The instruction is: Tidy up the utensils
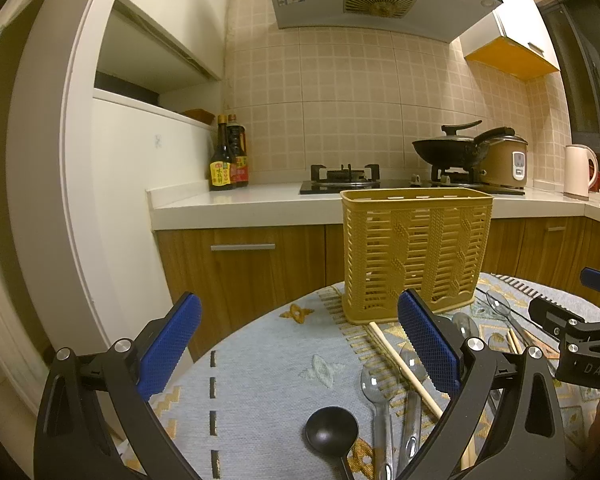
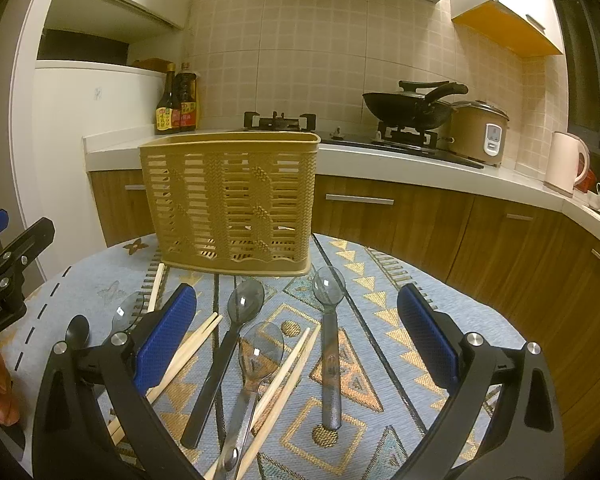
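Note:
A yellow slatted utensil basket (image 1: 416, 252) (image 2: 232, 204) stands upright at the far side of the round table. Several clear spoons (image 2: 246, 308), a black spoon (image 1: 332, 428) and wooden chopsticks (image 2: 288, 376) lie loose on the patterned cloth in front of it. My left gripper (image 1: 300, 344) is open and empty above the cloth, left of the utensils. My right gripper (image 2: 296, 336) is open and empty, hovering over the spoons and chopsticks. Each gripper shows at the edge of the other's view.
The table is covered with a blue and gold patterned cloth (image 2: 384, 300). Behind it runs a kitchen counter (image 1: 236, 204) with sauce bottles (image 1: 226, 160), a gas hob, a wok (image 2: 408, 108), a rice cooker (image 2: 480, 132) and a kettle (image 2: 566, 164).

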Demonstrator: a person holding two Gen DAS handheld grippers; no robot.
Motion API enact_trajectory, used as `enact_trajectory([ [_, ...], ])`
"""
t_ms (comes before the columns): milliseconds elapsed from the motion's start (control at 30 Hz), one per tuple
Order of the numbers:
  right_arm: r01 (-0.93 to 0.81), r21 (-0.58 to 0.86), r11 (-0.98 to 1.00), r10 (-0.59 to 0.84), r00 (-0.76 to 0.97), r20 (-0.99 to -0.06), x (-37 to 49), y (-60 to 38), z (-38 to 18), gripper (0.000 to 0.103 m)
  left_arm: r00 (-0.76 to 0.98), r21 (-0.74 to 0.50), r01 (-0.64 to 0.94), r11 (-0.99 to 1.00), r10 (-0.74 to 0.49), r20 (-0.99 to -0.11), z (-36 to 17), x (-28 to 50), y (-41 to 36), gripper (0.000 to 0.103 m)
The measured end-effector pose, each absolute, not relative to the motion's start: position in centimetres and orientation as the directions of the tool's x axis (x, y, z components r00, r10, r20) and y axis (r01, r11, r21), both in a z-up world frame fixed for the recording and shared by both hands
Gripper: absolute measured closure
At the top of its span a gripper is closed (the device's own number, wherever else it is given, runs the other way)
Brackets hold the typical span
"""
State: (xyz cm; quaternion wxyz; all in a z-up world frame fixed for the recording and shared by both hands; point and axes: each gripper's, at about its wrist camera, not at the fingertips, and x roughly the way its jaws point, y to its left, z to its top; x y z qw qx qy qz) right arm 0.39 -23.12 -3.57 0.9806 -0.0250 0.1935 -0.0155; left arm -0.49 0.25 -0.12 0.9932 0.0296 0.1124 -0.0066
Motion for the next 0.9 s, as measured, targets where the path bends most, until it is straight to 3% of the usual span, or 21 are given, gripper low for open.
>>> enact_trajectory([
  [200, 0.028, -0.060, 0.998, -0.048, 0.923, -0.383, 0.5, -23.1, -3.6, 0.007, 0.973, 0.052, 0.030, 0.998, -0.018, -0.232, -0.1, -0.4, 0.3, 0.008],
  [333, 0.055, -0.064, 0.996, -0.075, 0.918, -0.389, 0.7, -23.3, -3.7, 0.007, 0.953, -0.014, 0.082, 0.997, -0.082, -0.291, -0.3, 0.3, 1.2, 0.008],
  [533, 0.079, -0.110, 0.991, -0.120, 0.893, -0.435, 1.4, -23.1, -3.9, 0.007, 0.848, -0.154, 0.131, 0.979, -0.191, -0.494, -0.2, 3.7, 4.9, 0.011],
  [767, 0.053, -0.089, 0.995, -0.091, 0.857, -0.507, 1.5, -23.7, -3.2, 0.008, 0.641, -0.343, 0.178, 0.922, -0.373, -0.671, -1.5, 5.8, 7.2, 0.028],
  [900, 0.025, -0.046, 0.999, -0.047, 0.825, -0.564, 2.1, -24.6, -2.2, 0.016, 0.475, -0.406, 0.184, 0.895, -0.442, -0.761, -3.6, 6.5, 6.0, 0.036],
])
